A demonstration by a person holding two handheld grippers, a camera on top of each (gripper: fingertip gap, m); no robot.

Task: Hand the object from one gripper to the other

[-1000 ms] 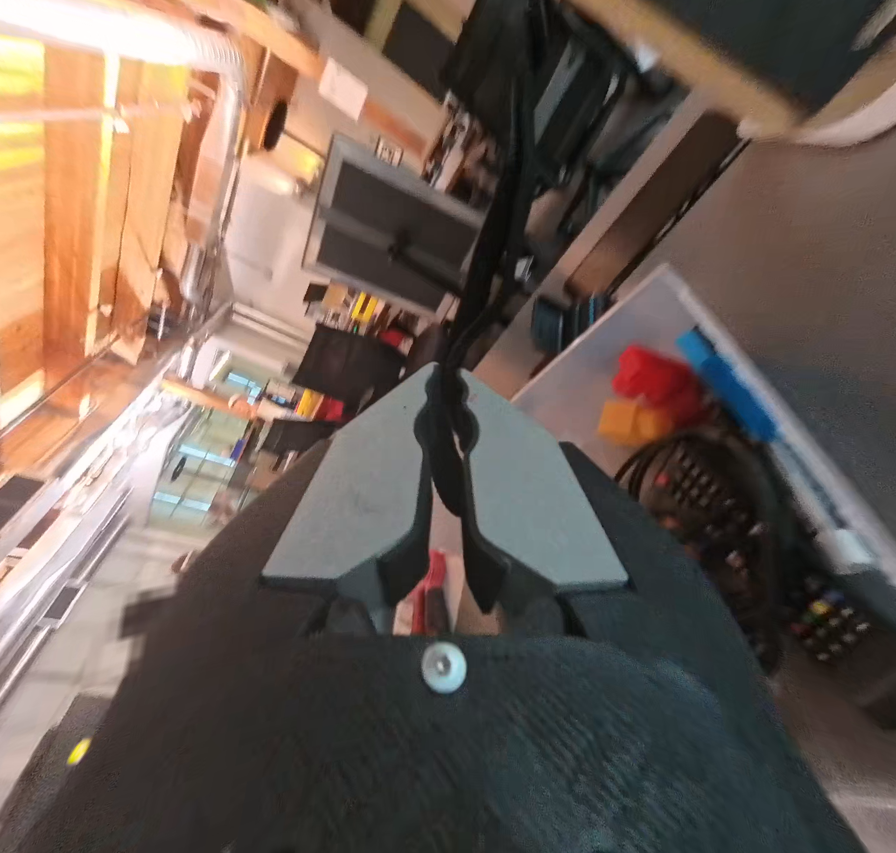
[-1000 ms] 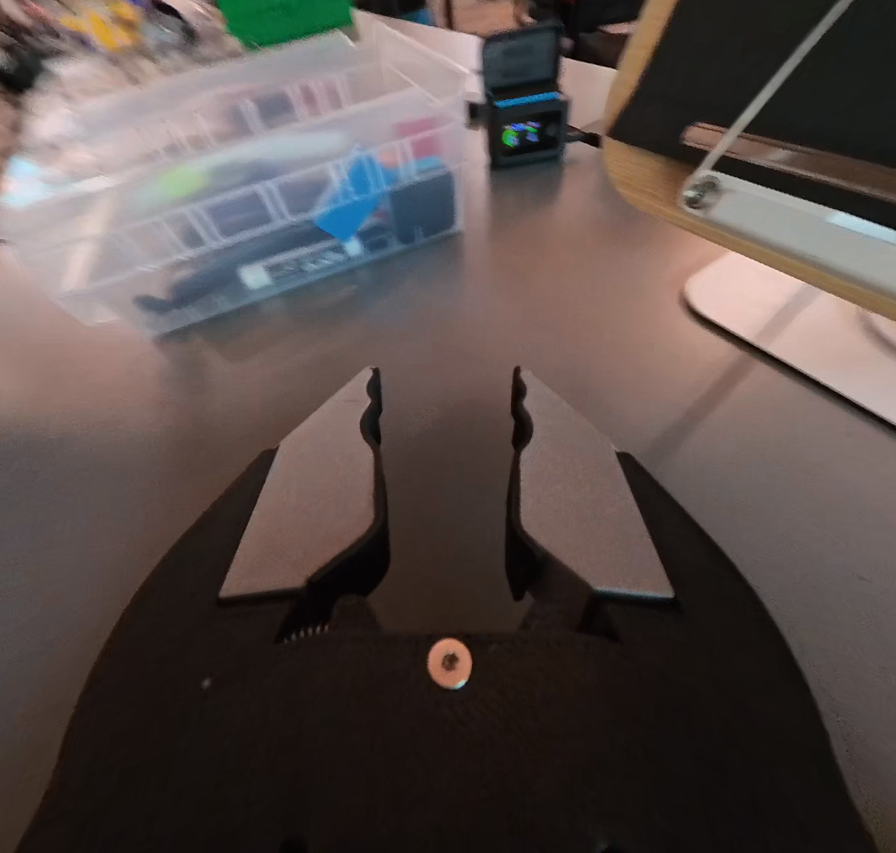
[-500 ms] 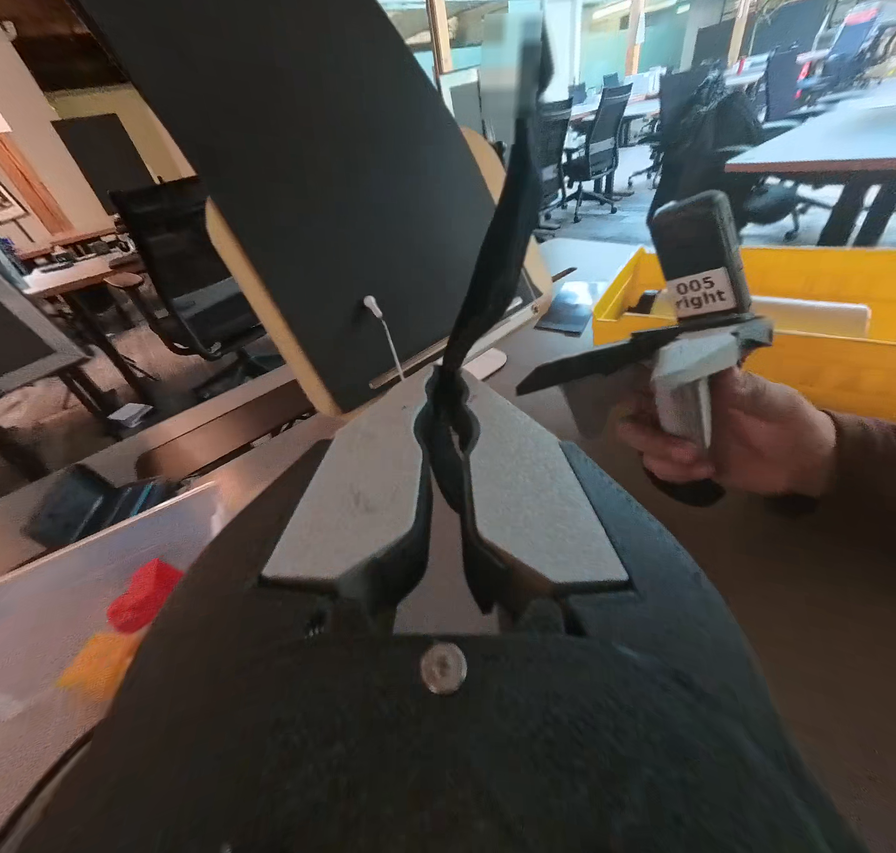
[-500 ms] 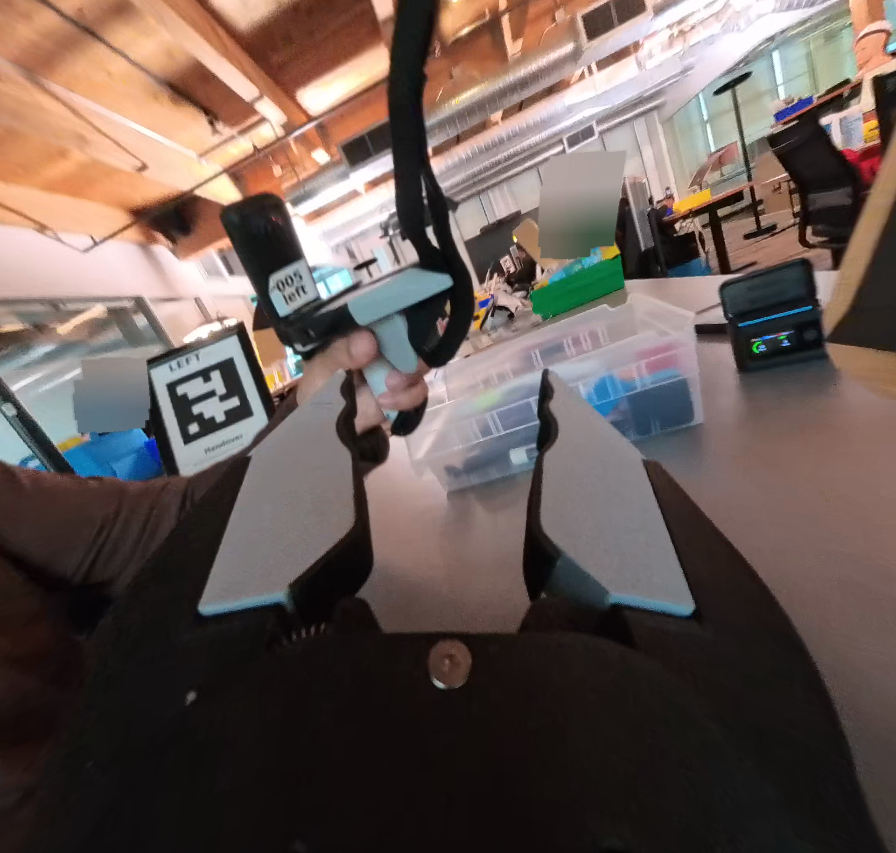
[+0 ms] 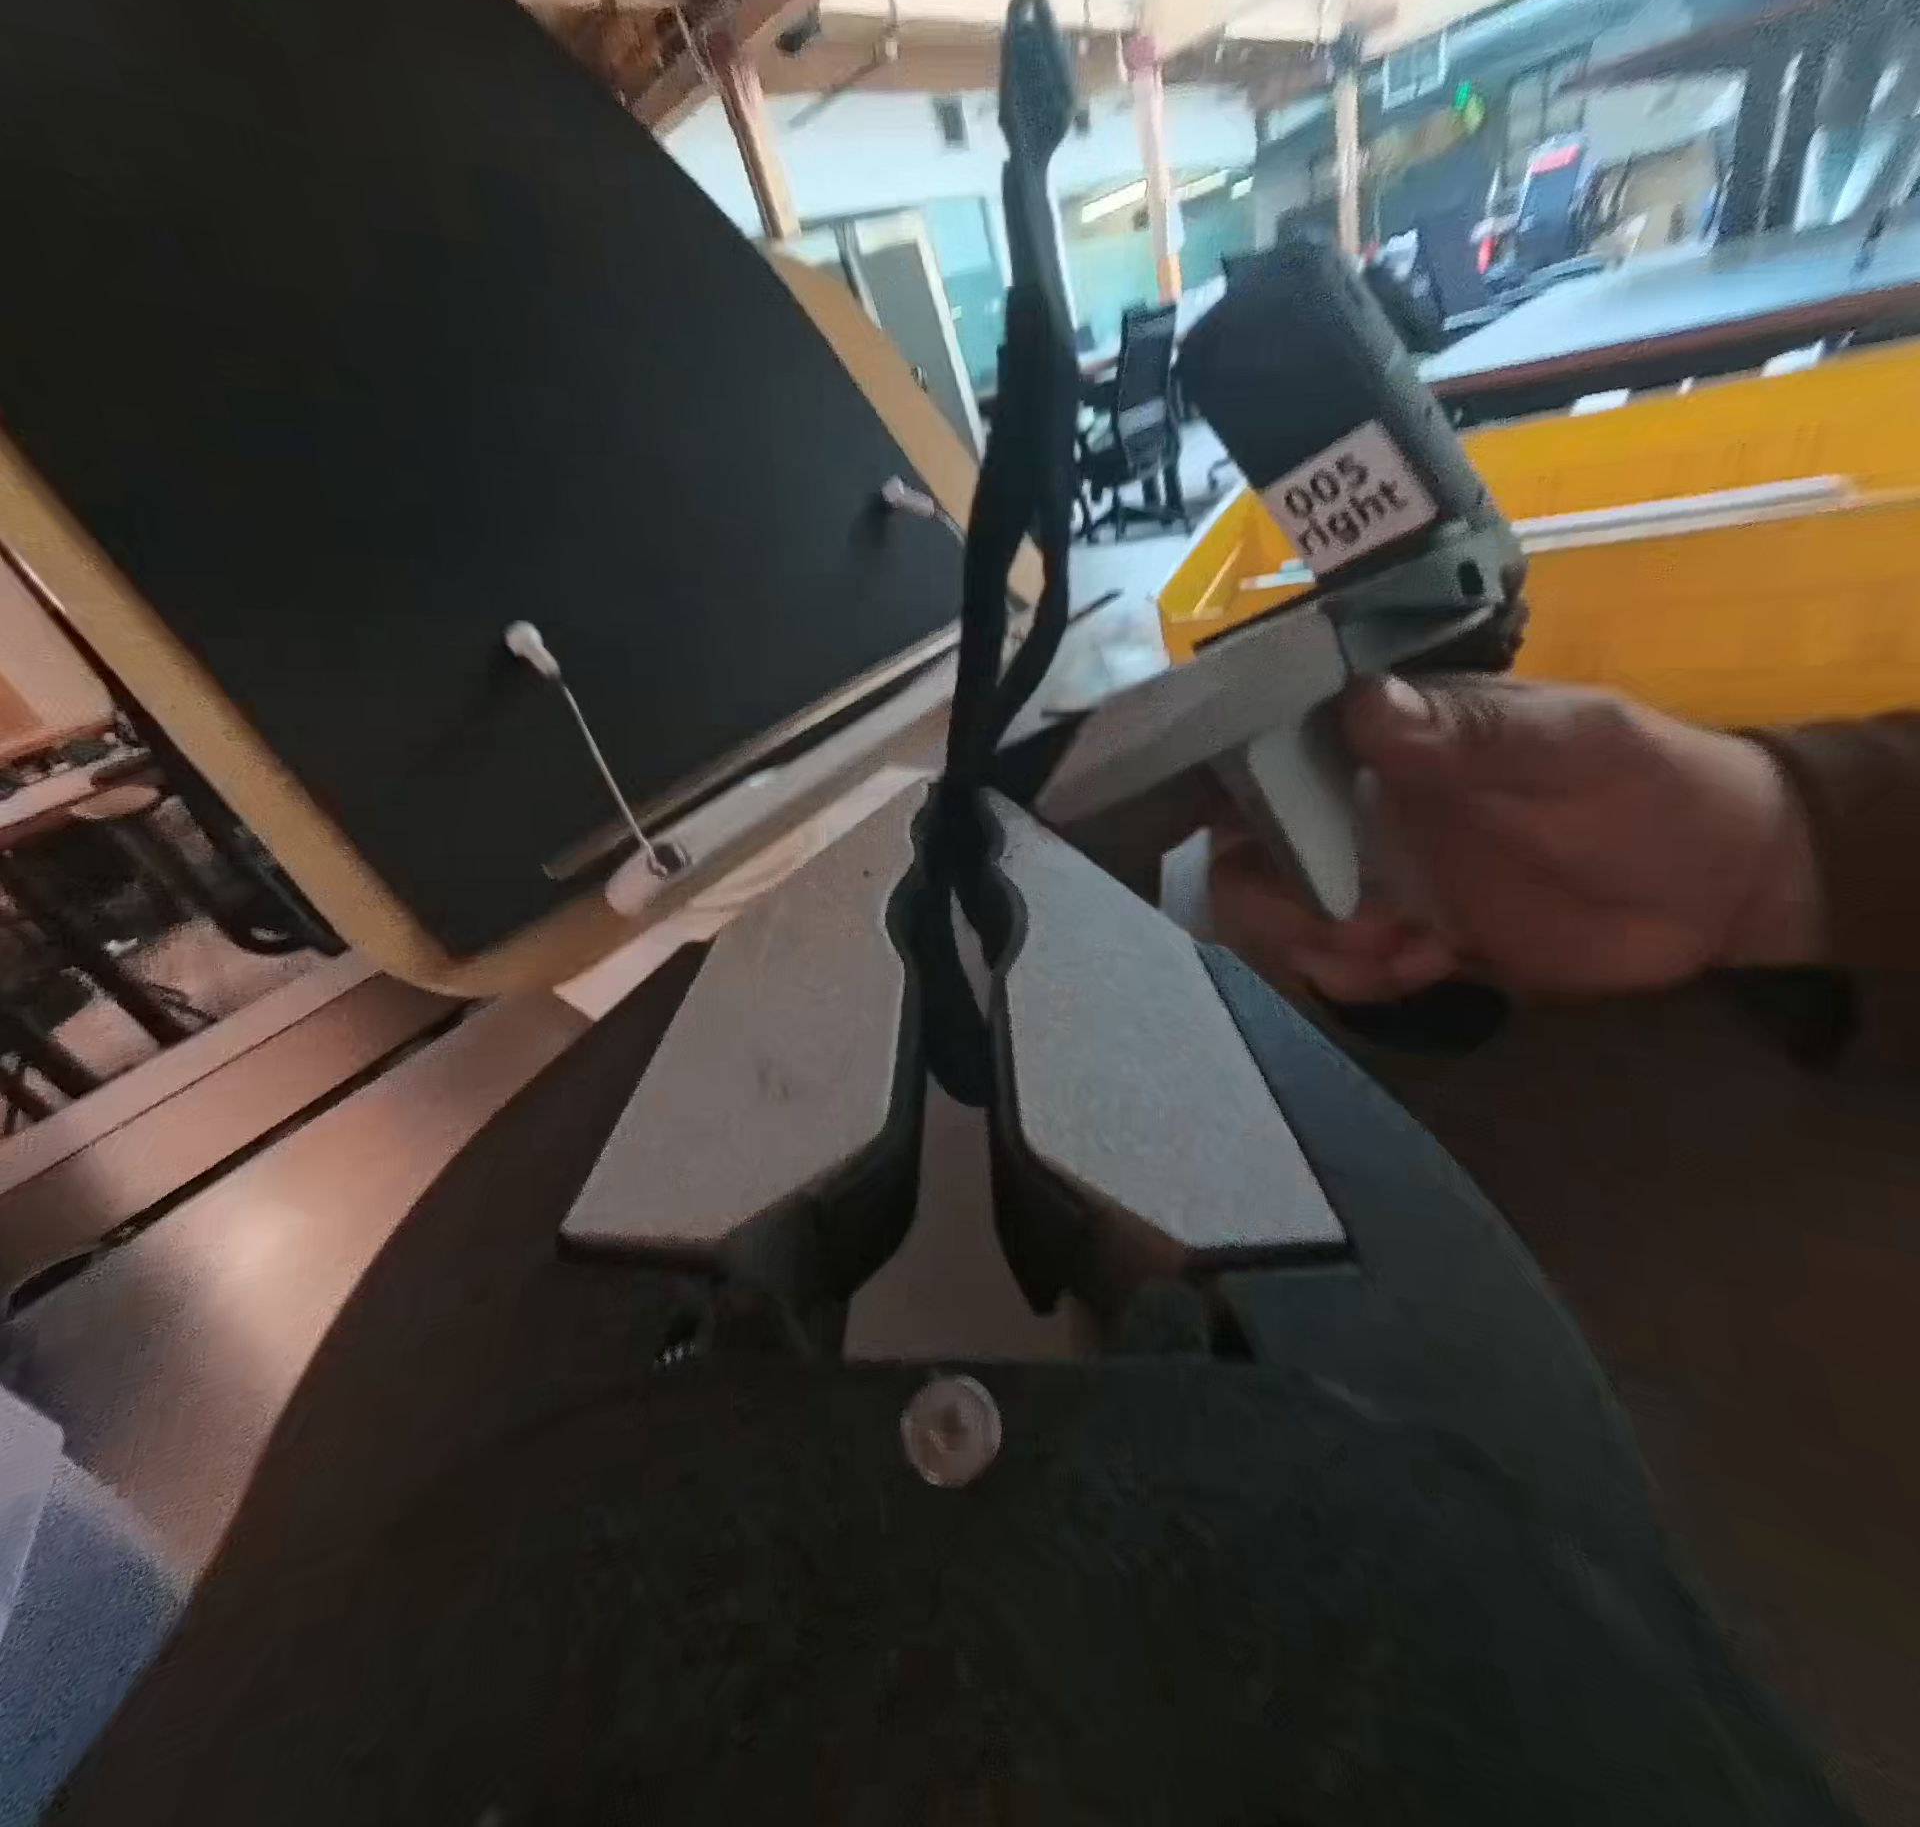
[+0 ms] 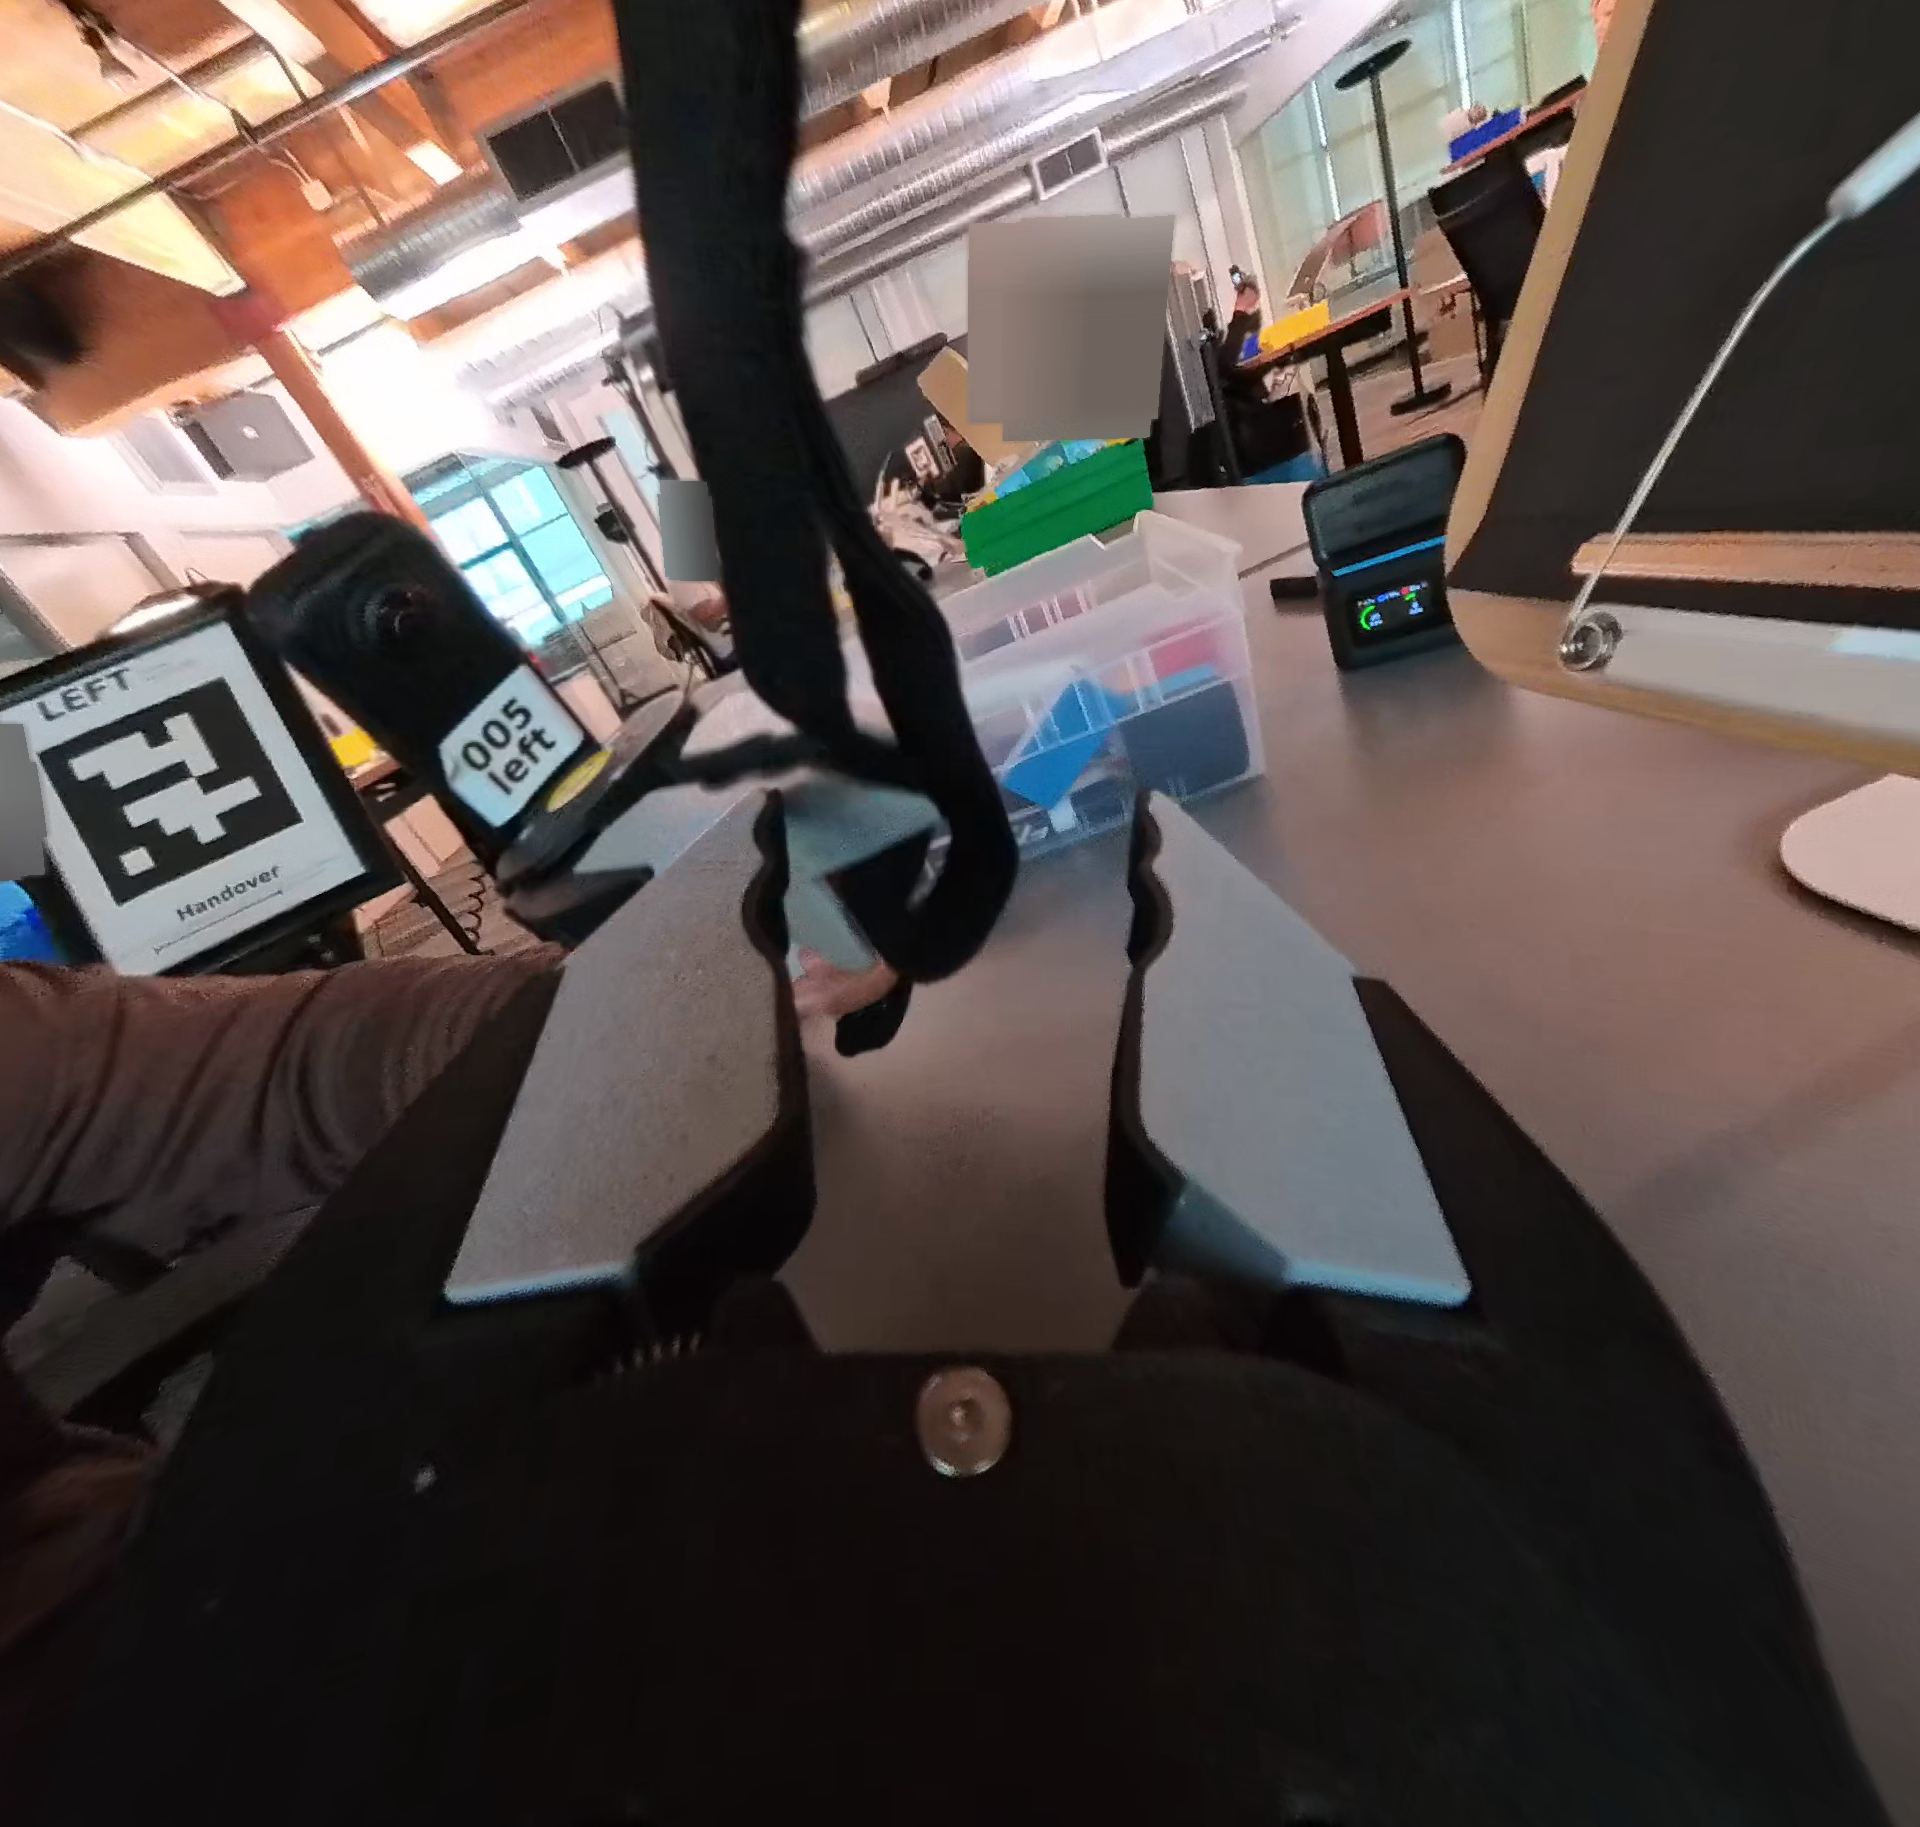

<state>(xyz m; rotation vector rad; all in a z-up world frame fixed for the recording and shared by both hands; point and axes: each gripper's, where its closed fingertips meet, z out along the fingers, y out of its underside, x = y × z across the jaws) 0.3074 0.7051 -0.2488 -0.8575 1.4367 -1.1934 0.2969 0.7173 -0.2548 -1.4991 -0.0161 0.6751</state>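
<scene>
A black fabric strap [image 5: 1013, 489] stands up out of my left gripper [image 5: 956, 827], which is shut on its lower part. In the right wrist view the strap [image 6: 717, 323] hangs down and its bottom loop lies between the tips of my right gripper [image 6: 951, 832], which is open and does not clamp it. The left gripper [image 6: 821, 811] shows just beyond, hand-held. In the left wrist view the right gripper [image 5: 1174, 707] comes in from the right, held by a hand [image 5: 1558, 842], with its fingers level with the strap just past my tips.
A wood-edged black monitor back [image 5: 416, 375] stands close on the left, its foot [image 6: 1860, 852] on the grey table. A yellow bin [image 5: 1714, 530], a clear compartment box [image 6: 1122, 655], a small black device with a screen [image 6: 1387, 582] and a marker board [image 6: 177, 780] stand around. Only a small space, under 4 cm, lies between the two pairs of fingers.
Both grippers swung up from the table to face each other, then closed in. The strap's loop now sits between the right gripper's open fingers. The left stays shut on the strap.
</scene>
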